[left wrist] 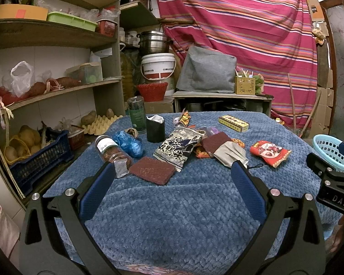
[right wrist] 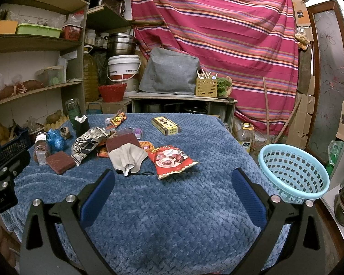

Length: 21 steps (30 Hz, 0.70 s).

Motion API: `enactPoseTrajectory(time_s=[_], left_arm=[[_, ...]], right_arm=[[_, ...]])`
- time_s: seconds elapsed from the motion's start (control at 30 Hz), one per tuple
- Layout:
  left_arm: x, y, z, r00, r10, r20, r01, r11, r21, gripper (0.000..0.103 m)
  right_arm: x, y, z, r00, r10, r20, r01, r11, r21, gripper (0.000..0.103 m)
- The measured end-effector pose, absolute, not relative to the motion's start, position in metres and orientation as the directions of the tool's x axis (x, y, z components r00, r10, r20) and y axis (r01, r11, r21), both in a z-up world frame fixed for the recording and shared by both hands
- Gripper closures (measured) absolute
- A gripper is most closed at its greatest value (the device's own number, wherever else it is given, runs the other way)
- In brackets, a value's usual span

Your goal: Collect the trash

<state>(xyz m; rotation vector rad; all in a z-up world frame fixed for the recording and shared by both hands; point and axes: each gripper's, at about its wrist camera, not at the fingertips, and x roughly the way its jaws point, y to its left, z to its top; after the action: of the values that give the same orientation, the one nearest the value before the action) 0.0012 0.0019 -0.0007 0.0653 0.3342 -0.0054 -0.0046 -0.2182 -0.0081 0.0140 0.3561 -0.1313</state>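
Over the near edge of the table [left wrist: 172, 217], which is covered with a blue quilted cloth, both hand-held grippers hover level, pointing toward the far edge. Left gripper [left wrist: 172, 171]: jaws spread wide, nothing between them, not touching the cloth. Right gripper [right wrist: 172, 178]: jaws likewise spread wide and empty, clear of the cloth. The right gripper's black body shows at the right margin of the left wrist view, and the left gripper's at the left margin of the right wrist view, so the two are held side by side.

Trash lies in a loose cluster across the middle of the table. A red snack wrapper [right wrist: 172, 160] lies just ahead of the right gripper, toward the right side of the cluster. Beside it, to its left, lies a grey face mask [right wrist: 128, 157], overlapping a maroon scouring pad [right wrist: 122, 142]. A black-and-white snack bag [left wrist: 178, 149] lies left of these. A second maroon pad [left wrist: 151, 170] lies just ahead of the left gripper, next to a tipped jar [left wrist: 110, 149] and a crumpled blue plastic bag [left wrist: 128, 144] near the left edge. A black cup [left wrist: 155, 129] stands upright behind them. A small yellow box [left wrist: 234, 123] sits apart near the far edge.

A light blue basket [right wrist: 293, 171] sits at the right edge, tilted.
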Motion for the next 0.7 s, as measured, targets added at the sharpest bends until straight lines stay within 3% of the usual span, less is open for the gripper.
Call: enactPoseTrajectory(time_s=[0.7], left_arm=[[0.0036,0.0048,-0.0022,0.945,0.007,-0.328,0.014,0.998,0.063,0.005]], right_arm=[[-0.0045,-0.2199,-0.0076,0.928,-0.126,-0.349,0.131,0.991,-0.009,0.004]])
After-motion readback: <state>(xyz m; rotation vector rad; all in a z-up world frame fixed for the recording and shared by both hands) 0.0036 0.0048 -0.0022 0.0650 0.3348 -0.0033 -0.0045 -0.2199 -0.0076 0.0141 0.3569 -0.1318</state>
